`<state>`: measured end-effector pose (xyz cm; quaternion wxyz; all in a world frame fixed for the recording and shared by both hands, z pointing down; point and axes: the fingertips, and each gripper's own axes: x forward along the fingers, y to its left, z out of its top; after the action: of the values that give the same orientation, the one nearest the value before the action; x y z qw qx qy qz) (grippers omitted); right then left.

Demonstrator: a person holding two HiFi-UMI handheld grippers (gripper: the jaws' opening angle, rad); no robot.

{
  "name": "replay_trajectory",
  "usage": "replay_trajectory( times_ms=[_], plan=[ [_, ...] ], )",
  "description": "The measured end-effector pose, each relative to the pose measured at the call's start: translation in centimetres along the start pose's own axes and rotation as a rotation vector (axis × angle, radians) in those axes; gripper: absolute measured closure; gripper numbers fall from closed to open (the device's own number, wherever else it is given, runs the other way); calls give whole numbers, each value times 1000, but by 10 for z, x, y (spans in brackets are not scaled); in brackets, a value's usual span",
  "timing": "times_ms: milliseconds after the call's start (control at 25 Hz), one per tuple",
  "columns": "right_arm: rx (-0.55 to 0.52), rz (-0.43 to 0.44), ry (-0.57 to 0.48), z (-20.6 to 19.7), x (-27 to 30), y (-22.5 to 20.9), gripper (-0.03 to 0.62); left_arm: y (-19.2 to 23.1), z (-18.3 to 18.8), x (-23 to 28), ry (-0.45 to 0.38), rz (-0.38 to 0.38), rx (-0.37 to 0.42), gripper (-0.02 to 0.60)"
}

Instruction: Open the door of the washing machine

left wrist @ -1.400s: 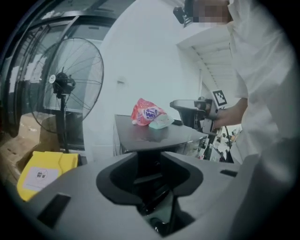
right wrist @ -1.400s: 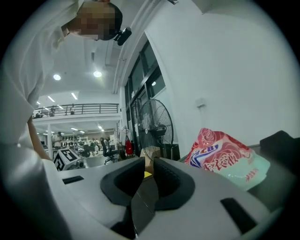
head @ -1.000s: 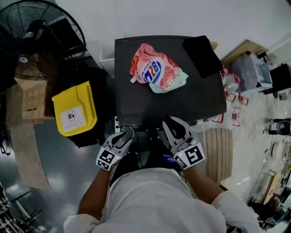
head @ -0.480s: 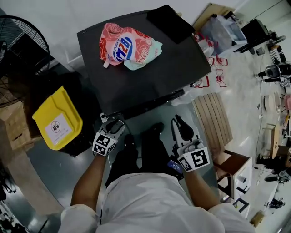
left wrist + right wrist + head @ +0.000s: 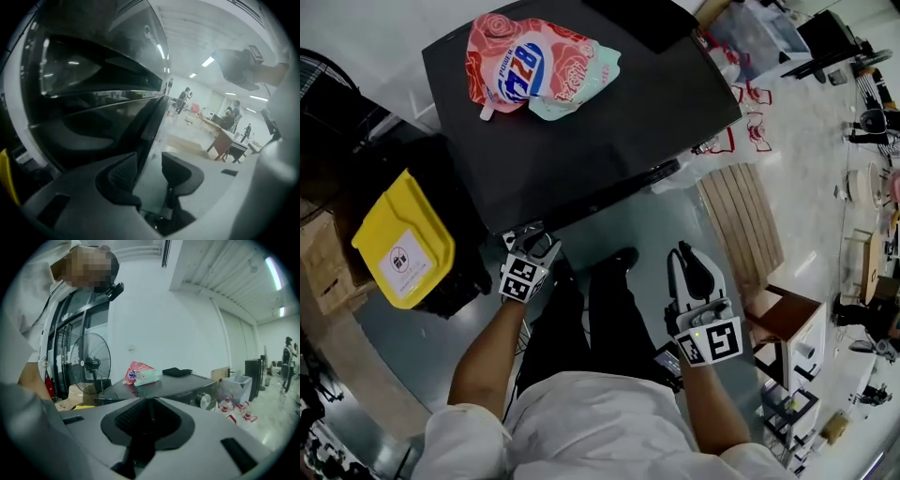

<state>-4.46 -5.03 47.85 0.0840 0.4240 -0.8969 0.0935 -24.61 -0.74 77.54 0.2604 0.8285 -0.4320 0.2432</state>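
Glossy grey floor [image 5: 661,230] of a cluttered workshop. Black washing machine [image 5: 609,141] seen from above, front edge toward the person. Door [image 5: 89,98] only in the left gripper view: dark curved glass filling the left side, close ahead of the jaws; open or closed cannot be told. Yellow bin [image 5: 398,239] just left of the machine, slatted wooden board [image 5: 745,225] on the floor to its right. Pink-and-teal detergent pouch [image 5: 534,66] lying on the machine's lid, flat black item [image 5: 652,19] at the lid's far corner. Left gripper [image 5: 534,246] [image 5: 150,164] low at the machine's front, jaws apart and just been opening, nothing pinched, dark door rim beside the left pad. Right gripper [image 5: 682,255] [image 5: 147,416] over the floor, well clear of the machine, jaws together and empty.
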Motion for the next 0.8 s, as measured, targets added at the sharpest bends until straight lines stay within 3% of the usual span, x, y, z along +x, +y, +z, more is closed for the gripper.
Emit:
replay_trajectory(
  times_ms=[200,400,800],
  plan=[
    [15,-53,29,-22,-6,-18,520,4,-10,35,42,-21,55,413],
    [21,-45,34,-31,-8,-22,520,9,-28,39,108,-8,66,419],
    [6,-83,42,-33,-26,-40,520,9,-22,43,98,43,46,502]
  ],
)
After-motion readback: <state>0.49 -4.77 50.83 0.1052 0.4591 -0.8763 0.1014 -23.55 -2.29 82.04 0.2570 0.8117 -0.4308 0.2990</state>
